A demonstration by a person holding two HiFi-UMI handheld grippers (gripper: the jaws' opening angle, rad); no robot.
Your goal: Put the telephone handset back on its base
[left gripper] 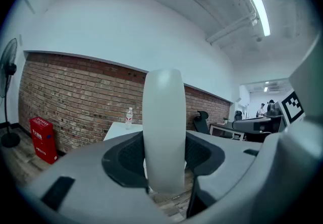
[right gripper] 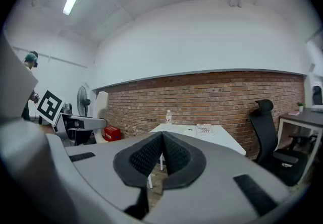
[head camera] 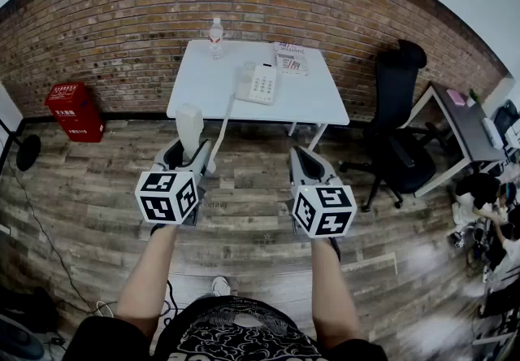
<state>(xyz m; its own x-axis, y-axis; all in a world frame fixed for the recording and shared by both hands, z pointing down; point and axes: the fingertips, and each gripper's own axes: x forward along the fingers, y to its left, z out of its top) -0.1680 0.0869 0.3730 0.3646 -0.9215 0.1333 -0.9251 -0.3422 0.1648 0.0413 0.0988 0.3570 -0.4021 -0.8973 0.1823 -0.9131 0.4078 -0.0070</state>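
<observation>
Two grippers reach forward over the wooden floor (head camera: 244, 213) in the head view, each carrying a cube of black-and-white square markers. The left gripper (head camera: 191, 158), at lower left of centre, is clamped on the white telephone handset (head camera: 189, 128), which stands upright between its jaws. In the left gripper view the dark pads press against both sides of the handset's rounded body. A white cord (head camera: 223, 125) runs from the handset up the frame to the telephone base (head camera: 262, 84). The base sits on the white table (head camera: 211, 83) at upper centre, well apart from the handset. The right gripper (head camera: 305, 160), at lower right of centre, has its jaws pressed together with nothing between them. Its own view shows the two textured pads meeting in a narrow seam.

A clear water bottle (head camera: 215, 36) stands at the far edge of the table, left of the base. Its label is too small to read. Just right of the base lies a printed sheet (head camera: 290, 58) with red and dark print that cannot be made out. Against the brick wall (head camera: 122, 18), at the left of the frame, stands a red box (head camera: 73, 110) with light characters on its front, also illegible. A black office chair (head camera: 398, 132) stands to the right of the table, beside a grey desk (head camera: 459, 119). A standing fan (left gripper: 7, 97) shows at the left edge of the left gripper view.
</observation>
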